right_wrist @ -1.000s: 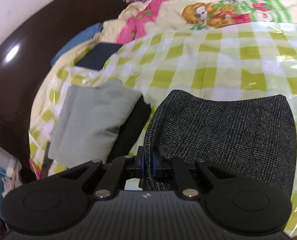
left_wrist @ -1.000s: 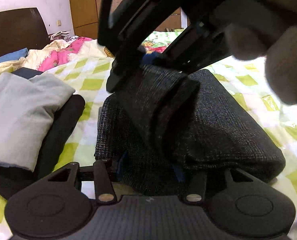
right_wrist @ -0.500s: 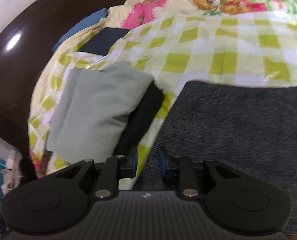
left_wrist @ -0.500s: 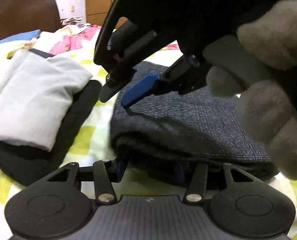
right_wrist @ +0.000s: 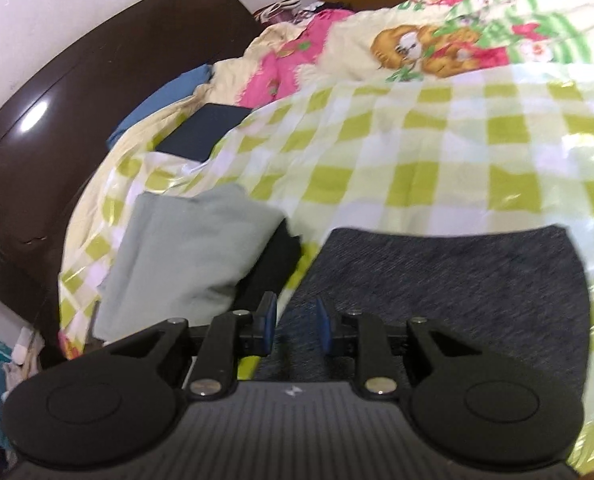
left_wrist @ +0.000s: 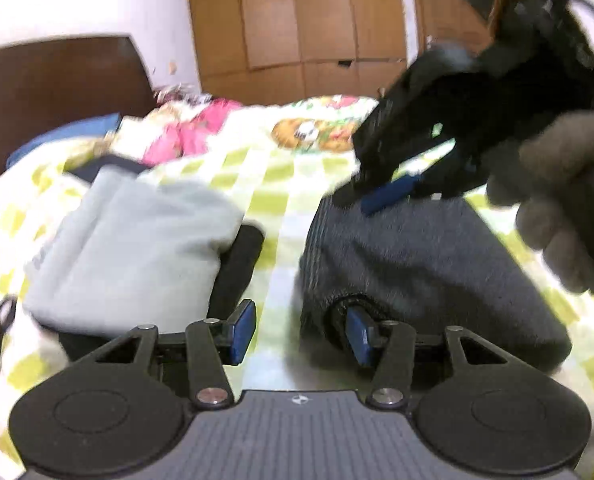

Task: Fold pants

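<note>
Narrow bedsheet (left_wrist: 281,240) gap between pants (left_wrist: 417,264), grey stack (left_wrist: 133,248); seemingly passable.

The dark grey pants (right_wrist: 449,280) lie folded flat into a compact rectangle on the checked bedspread.

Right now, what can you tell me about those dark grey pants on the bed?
The pants are folded into a thick, roughly rectangular bundle of dark grey, finely flecked woven cloth, lying flat on the green-checked sheet. Their near edge shows rounded folds, where one pad of the open left claw is tucked into a fold; the right claw hangs open close over the far left corner. To their left, apart, lies a light grey folded garment on a black one.
</note>
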A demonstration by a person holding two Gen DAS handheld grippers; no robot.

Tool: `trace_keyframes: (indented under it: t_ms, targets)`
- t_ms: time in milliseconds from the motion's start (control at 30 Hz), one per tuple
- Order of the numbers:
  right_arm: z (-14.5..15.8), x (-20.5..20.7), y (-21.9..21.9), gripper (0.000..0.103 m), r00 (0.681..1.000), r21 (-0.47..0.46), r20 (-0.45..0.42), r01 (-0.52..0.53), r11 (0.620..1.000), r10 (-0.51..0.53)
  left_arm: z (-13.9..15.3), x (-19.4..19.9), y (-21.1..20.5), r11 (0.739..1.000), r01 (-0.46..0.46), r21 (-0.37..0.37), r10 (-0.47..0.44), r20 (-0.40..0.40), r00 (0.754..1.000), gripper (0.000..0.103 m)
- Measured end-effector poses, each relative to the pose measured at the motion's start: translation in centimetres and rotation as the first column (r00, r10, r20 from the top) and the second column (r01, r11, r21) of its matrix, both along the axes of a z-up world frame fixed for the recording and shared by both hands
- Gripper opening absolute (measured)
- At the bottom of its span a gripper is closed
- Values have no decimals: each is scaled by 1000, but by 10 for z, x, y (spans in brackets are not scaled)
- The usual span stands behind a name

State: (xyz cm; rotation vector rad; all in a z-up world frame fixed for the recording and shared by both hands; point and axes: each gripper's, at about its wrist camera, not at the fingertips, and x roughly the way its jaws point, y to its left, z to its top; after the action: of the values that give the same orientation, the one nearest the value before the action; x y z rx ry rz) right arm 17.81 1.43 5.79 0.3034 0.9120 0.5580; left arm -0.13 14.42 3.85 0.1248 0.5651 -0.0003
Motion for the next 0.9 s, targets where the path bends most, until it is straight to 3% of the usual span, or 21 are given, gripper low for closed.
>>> trace_keyframes:
  t_ms: [133,233,400,567,633,733,900]
  targets:
    - [-6,16,3,24,1000,-54,1,-25,998,25,16,8,-11,997,35,73,-39,59,998,63]
    - [-15,24,12,24,997,-78,-9,-74,994,73,22,3,-8,996,43,72,-47,61,997,67]
    - [-38,37,25,22,993,-118,-29,-115,986,112,13,-5,2,988,26,149,-30,23,999,67]
    - [-57,52,29,21,993,-122,-25,-115,986,113,1,-15,14,975,19,221,-1,-78,997,67]
    - [-64,54,28,21,995,-101,-14,-100,990,99,3,-19,13,974,15,224,8,-99,995,67]
    - [-60,52,18,21,997,-38,-33,-65,997,64,15,-20,5,971,12,240,3,-60,998,67]
    - [-32,25,-23,28,1000,54,-8,-28,998,29,30,0,-8,985,69,161,-69,-6,998,71]
